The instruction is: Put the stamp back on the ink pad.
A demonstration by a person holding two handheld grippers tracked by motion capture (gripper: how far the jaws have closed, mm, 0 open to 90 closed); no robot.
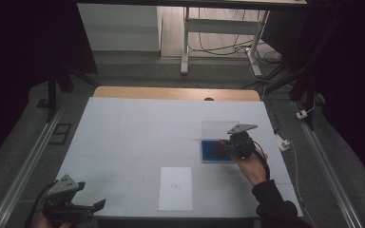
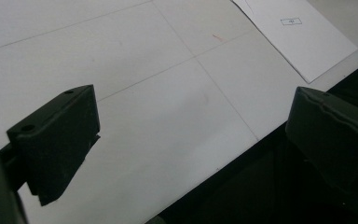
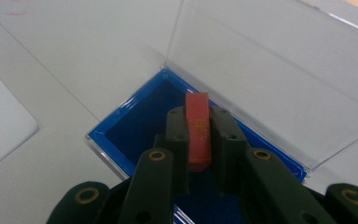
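Observation:
A shallow blue-lined box (image 3: 135, 121) with a clear hinged lid (image 3: 270, 70) lying open lies on the white table; the high view has the blue box (image 1: 212, 151) right of centre. My right gripper (image 3: 198, 122) hovers over the box's inside, shut on a thin red-orange slab (image 3: 197, 127) that stands on edge between the jaws. From above, the right gripper (image 1: 228, 145) sits over the box's right part, held by a hand in a dark sleeve. At the table's near left corner my left gripper (image 1: 91, 206) is open, with nothing between the jaws, and the left gripper (image 2: 191, 135) looks across bare table.
A white sheet of paper (image 1: 176, 188) with a small mark lies near the front edge, centre; the same paper (image 2: 298, 35) appears in the left gripper view. The table's front edge (image 2: 223, 172) drops to dark floor. A wooden strip (image 1: 176, 93) borders the far side.

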